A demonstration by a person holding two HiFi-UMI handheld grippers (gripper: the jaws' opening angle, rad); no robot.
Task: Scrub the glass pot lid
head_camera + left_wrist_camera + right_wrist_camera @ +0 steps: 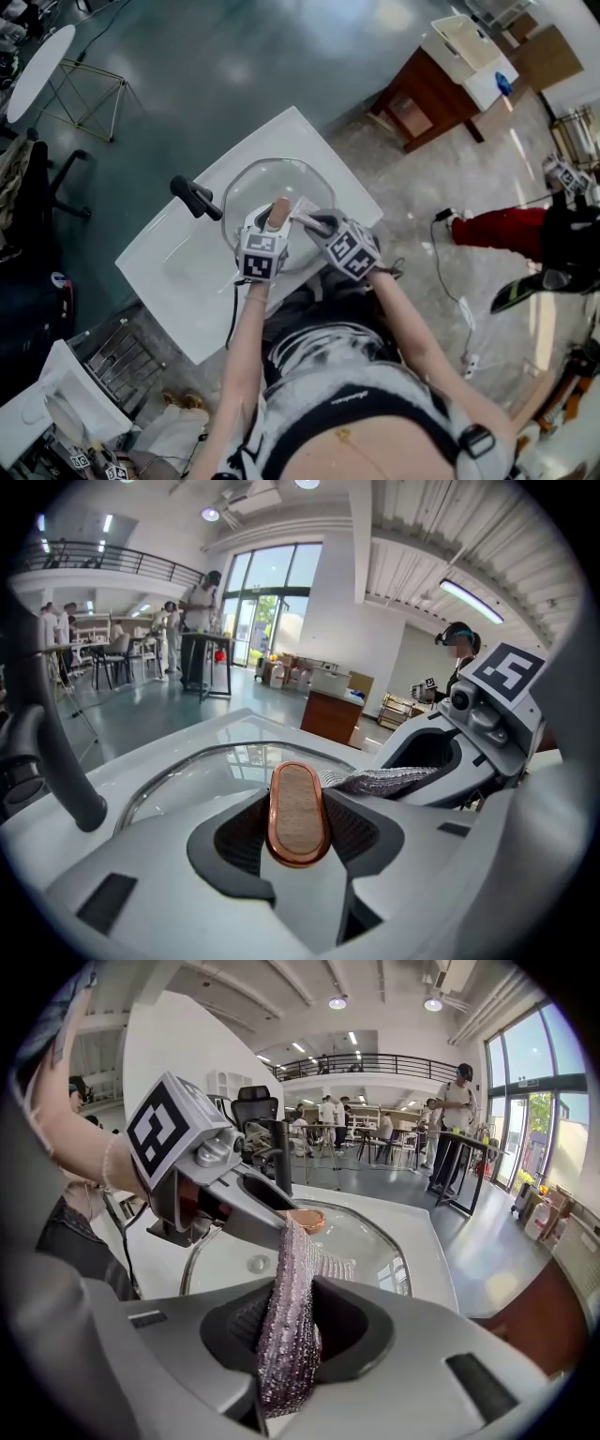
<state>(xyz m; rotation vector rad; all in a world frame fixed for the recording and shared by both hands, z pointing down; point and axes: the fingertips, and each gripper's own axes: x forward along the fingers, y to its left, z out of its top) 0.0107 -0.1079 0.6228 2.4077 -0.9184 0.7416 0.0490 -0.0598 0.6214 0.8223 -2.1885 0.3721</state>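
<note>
The round glass pot lid [267, 187] lies over the basin of a white sink [178, 272]. My left gripper [274, 217] is shut on the lid's upright wooden handle [298, 813], which has a copper-coloured rim; the glass [202, 775] spreads out beyond it. My right gripper [309, 222] is shut on a silvery mesh scrubbing cloth [286, 1326]. The cloth's free end [380, 780] reaches to the lid right beside the handle [305, 1220]. In the right gripper view the left gripper [281, 1218] sits just past the cloth, over the lid [370, 1241].
A black faucet [192, 197] stands at the sink's far left, close to the lid's rim. A brown cabinet [427, 94] stands at the far right. A dish rack [122, 361] sits low at the left. A person in red trousers [502, 230] is on the right.
</note>
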